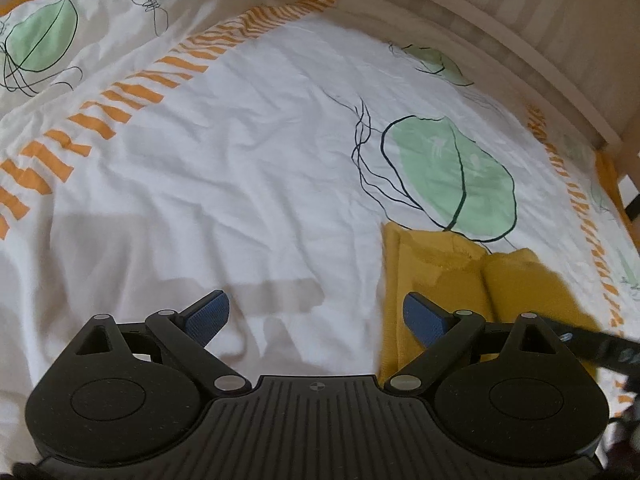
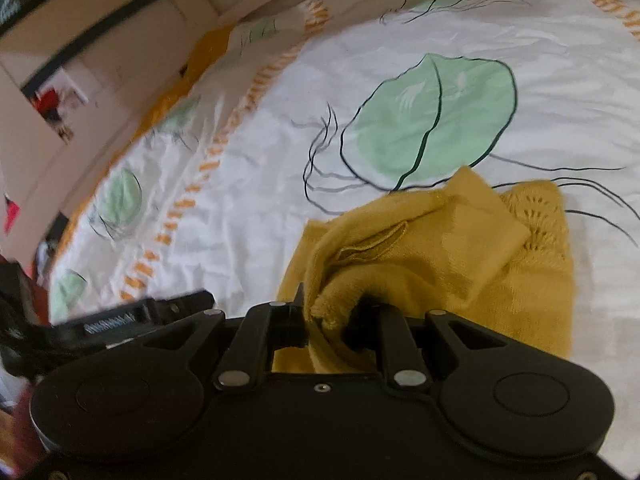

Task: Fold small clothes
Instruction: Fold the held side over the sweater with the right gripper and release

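Our right gripper [image 2: 330,316] has its black fingers pinched together on a bunched fold of the mustard-yellow knit garment [image 2: 440,256], the cloth puckering where it is clamped. Our left gripper [image 1: 316,316] hangs with its blue-padded fingers [image 1: 210,312] spread wide apart, holding nothing; its right pad sits over the garment's near left edge, though we cannot tell whether it touches.

We see pale lettering on a black part [image 2: 132,318] to the left of the right gripper, too blurred to read.

The garment is a soft knit, partly folded over on itself, with an open lace pattern along its far right edge. It lies on the white bedspread [image 1: 240,160], just near of a large green leaf print [image 2: 428,120] outlined in black. Orange dashed bands [image 1: 120,100] cross the spread farther left.
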Demonstrator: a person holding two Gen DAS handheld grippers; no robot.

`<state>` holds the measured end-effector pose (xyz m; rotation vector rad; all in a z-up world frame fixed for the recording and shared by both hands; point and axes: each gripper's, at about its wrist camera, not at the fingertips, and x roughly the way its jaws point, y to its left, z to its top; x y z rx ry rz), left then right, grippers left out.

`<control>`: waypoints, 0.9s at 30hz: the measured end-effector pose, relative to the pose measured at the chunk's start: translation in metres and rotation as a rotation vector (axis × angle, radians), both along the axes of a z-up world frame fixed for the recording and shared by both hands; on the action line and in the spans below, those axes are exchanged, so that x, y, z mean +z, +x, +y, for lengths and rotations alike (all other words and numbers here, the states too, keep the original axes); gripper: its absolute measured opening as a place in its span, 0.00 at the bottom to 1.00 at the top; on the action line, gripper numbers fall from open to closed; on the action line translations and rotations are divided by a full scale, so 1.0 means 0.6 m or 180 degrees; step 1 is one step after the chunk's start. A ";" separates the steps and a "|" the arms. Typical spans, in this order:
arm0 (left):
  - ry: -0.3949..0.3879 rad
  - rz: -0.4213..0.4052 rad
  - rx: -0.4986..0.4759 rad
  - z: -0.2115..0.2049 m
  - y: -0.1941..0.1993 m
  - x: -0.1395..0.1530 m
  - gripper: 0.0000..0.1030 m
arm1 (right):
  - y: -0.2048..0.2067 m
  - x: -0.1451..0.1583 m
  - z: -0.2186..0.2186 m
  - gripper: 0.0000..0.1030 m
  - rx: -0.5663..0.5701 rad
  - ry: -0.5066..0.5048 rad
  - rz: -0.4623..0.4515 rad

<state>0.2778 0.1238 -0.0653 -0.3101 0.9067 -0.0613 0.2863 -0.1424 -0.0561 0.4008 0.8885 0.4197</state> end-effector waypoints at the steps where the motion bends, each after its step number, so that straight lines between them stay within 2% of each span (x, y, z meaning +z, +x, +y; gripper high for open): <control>1: -0.0012 -0.0001 0.0002 0.001 0.000 0.000 0.92 | 0.002 -0.004 0.009 0.23 0.0019 -0.0063 -0.0005; 5: -0.0053 0.0008 0.0033 0.005 0.000 0.000 0.92 | 0.003 -0.019 0.036 0.25 0.0075 -0.0245 -0.0023; 8: -0.0086 0.0022 0.0059 0.008 0.000 -0.002 0.92 | 0.001 -0.022 0.050 0.31 0.0142 -0.0265 -0.0022; 9: -0.0089 0.0029 0.0067 0.009 0.001 -0.002 0.92 | -0.001 -0.021 0.054 0.37 0.0166 -0.0250 -0.0040; 11: -0.0096 0.0037 0.0087 0.011 0.001 -0.003 0.92 | -0.004 -0.016 0.061 0.41 0.0245 -0.0210 -0.0102; 20: -0.0177 0.0107 0.0192 0.022 0.003 -0.010 0.92 | -0.033 0.027 0.055 0.41 0.0431 0.0119 -0.0492; 23: -0.0189 0.0116 0.0176 0.021 0.003 -0.011 0.92 | -0.042 0.042 0.037 0.42 0.0355 0.0199 -0.0596; 27: -0.0183 0.0113 0.0137 0.018 0.004 -0.012 0.92 | -0.050 0.044 0.003 0.47 0.0175 0.0170 -0.0637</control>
